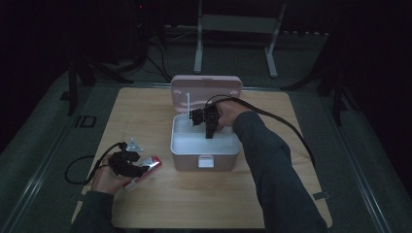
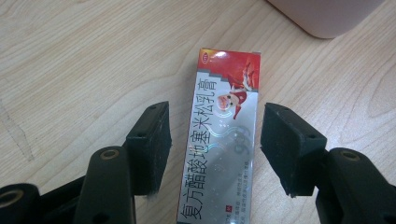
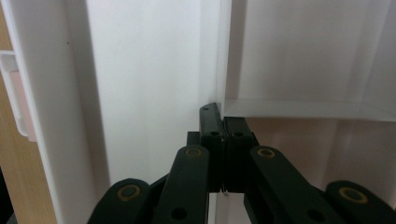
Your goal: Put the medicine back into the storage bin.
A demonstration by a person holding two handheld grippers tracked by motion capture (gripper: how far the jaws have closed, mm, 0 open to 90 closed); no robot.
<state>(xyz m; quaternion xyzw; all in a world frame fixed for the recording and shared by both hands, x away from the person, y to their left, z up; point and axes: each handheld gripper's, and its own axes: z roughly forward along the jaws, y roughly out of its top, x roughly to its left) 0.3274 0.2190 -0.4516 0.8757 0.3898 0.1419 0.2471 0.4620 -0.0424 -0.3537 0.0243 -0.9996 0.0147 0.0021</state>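
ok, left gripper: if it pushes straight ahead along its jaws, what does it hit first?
The left gripper is open, its jaws on either side of the red-and-silver medicine box lying on the table. Going straight on, it would slide along that box; past it, the pink storage box looks next, though depth is unclear.

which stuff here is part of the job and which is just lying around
In the job:
- ointment box, between the open left claw
- pink storage box, right claw shut inside it

Lying about:
- metal stand behind the table
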